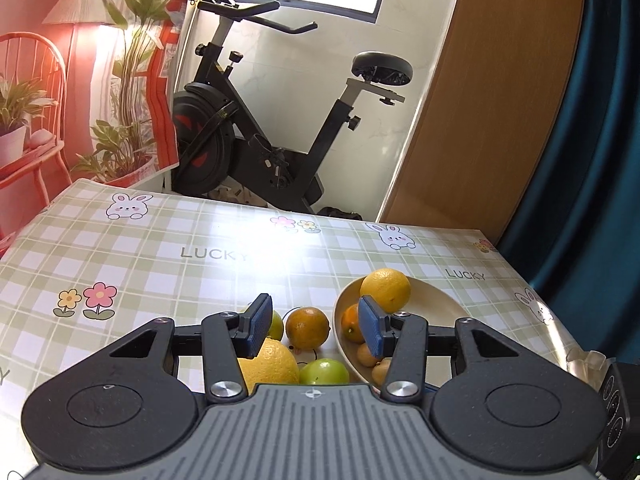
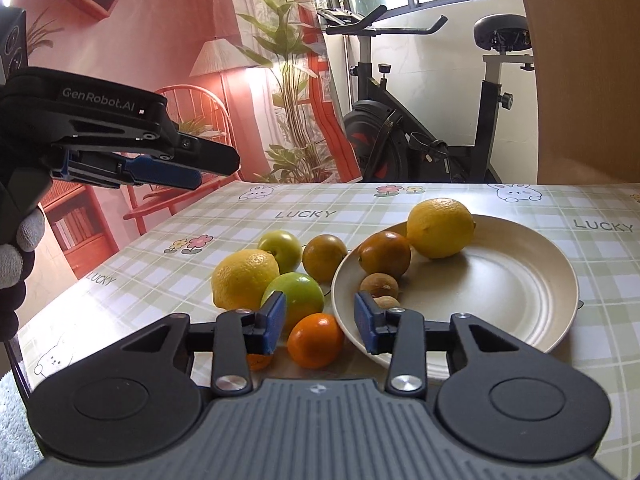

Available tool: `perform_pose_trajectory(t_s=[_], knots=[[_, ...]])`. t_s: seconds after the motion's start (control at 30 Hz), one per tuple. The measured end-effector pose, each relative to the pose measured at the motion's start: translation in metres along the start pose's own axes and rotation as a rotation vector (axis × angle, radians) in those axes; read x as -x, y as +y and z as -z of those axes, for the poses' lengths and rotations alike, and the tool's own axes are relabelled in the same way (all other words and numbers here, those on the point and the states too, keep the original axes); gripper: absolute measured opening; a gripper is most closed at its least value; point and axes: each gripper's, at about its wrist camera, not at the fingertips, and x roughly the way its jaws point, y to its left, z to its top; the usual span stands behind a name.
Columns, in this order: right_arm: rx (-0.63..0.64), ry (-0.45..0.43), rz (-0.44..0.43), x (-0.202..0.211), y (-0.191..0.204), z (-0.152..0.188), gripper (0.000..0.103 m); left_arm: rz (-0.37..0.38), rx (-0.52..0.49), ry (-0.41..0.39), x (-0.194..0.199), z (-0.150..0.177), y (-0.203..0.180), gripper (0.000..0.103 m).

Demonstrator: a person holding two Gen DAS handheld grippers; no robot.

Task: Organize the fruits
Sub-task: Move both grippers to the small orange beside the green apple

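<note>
A cream plate (image 2: 500,280) on the checked tablecloth holds a lemon (image 2: 440,228), a brownish orange (image 2: 384,254) and two small brown fruits (image 2: 380,286). Left of the plate lie a second lemon (image 2: 244,278), a green apple (image 2: 294,296), a yellow-green apple (image 2: 280,246), a dull orange (image 2: 324,258) and a bright orange (image 2: 316,340). My right gripper (image 2: 320,324) hangs over the bright orange, which shows between its blue pads without being pressed. My left gripper (image 1: 315,328) is open and empty above the lemon (image 1: 268,364) and the plate's rim (image 1: 432,300). From the right wrist it shows at upper left (image 2: 160,168).
A gloved hand (image 2: 16,256) holds the left gripper at the table's left edge. Beyond the far edge stands an exercise bike (image 2: 420,132), with a wooden panel (image 1: 480,100) to its right and a red printed backdrop (image 1: 60,80) to its left.
</note>
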Motion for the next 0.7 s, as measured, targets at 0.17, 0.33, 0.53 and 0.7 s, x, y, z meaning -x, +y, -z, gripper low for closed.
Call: perform_pose_trajectory(t_s=[0.17, 0.33, 0.53, 0.7], knots=[[0.085, 0.022, -0.063, -0.005, 0.025, 0.006, 0.038, 0.009, -0.004, 0.039, -0.004, 0.010, 0.003, 0.050], [0.174, 0.061, -0.102, -0.019, 0.043, 0.014, 0.038, 0.005, 0.008, 0.057, -0.004, 0.018, 0.015, 0.049], [0.168, 0.087, -0.103, -0.036, 0.045, 0.017, 0.041, -0.005, 0.013, 0.050, -0.005, 0.022, 0.027, 0.049], [0.192, 0.102, -0.094, -0.040, 0.046, 0.020, 0.043, 0.006, 0.069, 0.076, -0.012, 0.035, 0.036, 0.049]])
